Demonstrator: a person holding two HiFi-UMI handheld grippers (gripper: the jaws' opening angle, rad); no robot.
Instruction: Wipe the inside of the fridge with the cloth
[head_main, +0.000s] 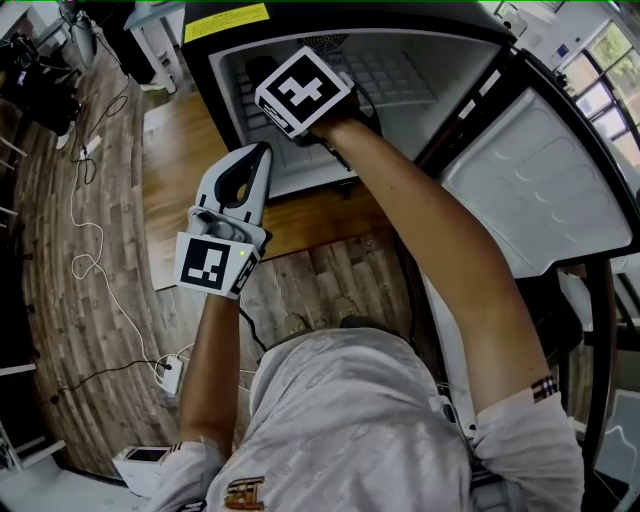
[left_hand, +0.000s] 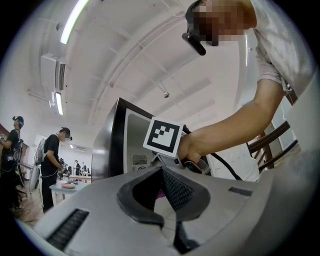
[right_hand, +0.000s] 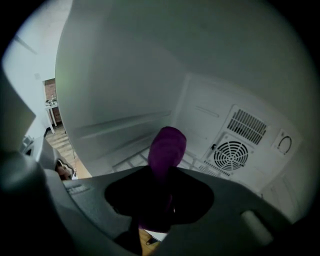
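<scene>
Fridge (head_main: 450, 60): white interior, door (head_main: 540, 190) swung open, fan grille (right_hand: 231, 156) on the back wall.
Right gripper (right_hand: 161, 195): inside the cavity, jaws clamped on the purple cloth (right_hand: 167, 145).
Left gripper (head_main: 262, 155): outside the fridge, jaws closed and empty.
Floor (head_main: 45, 330): wood planks with loose white cables (head_main: 98, 232).

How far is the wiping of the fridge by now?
Done: the fridge door stands open. In hand: the right gripper holds the purple cloth inside the fridge. Left: the wiping itself; the white walls show no sign of how much is wiped. The left gripper, shut, hangs outside.
</scene>
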